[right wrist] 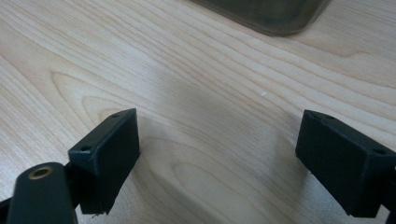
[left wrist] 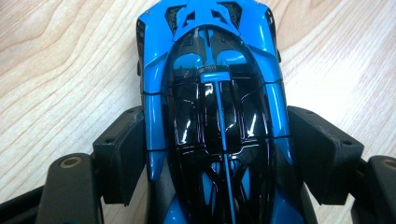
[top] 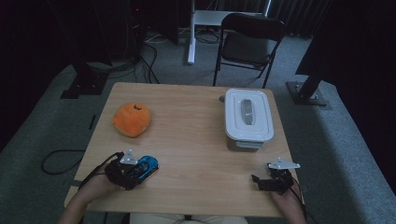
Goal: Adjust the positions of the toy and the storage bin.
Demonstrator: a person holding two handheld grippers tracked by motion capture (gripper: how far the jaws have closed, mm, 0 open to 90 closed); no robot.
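The left tongs (left wrist: 215, 154) pinch a blue toy car (left wrist: 212, 107) by its flanks, low over the near-left of the wooden surface (top: 187, 140). The right tongs (right wrist: 219, 158) hang spread and empty near the surface's right edge. The car's glossy shell looks slick and tapers forward, so a loose squeeze could let it slide out. Its wheels are hidden, so whether it rests on the wood is unclear. The lidded white box (top: 247, 116) hides its contents; the orange plush (top: 132, 119) is dim.

- Left gripper (top: 140, 171), low at the near left, jaws closed on both sides of a blue toy car (left wrist: 215, 112).
- Right gripper (top: 260, 180), low at the near right, jaws spread wide apart.
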